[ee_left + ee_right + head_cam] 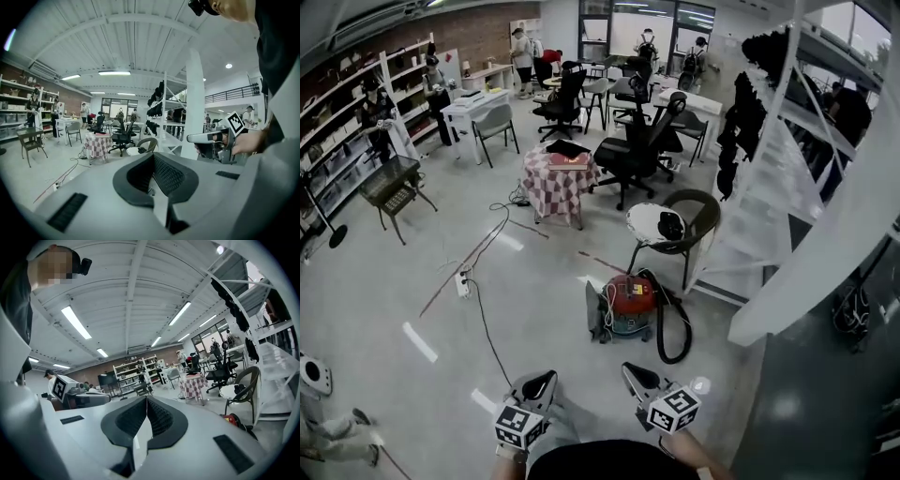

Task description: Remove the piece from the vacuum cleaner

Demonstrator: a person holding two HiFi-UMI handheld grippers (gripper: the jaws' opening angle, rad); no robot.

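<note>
A red vacuum cleaner (630,298) stands on the grey floor ahead of me, and its black hose (677,330) loops out to its right. In the right gripper view the vacuum cleaner (236,419) shows low at the right. Which piece of it comes off I cannot make out from here. My left gripper (544,380) and right gripper (633,373) are held close to my body, well short of the vacuum and above the floor. Both are shut with nothing between the pads. In the gripper views the left gripper (152,159) and right gripper (146,403) point out over the room.
A dark chair (675,223) with a white seat stands just behind the vacuum. A checkered-cloth table (557,180) and office chairs (633,150) lie farther back. A power strip (462,282) and its cable cross the floor at the left. White stairs (769,225) rise at the right.
</note>
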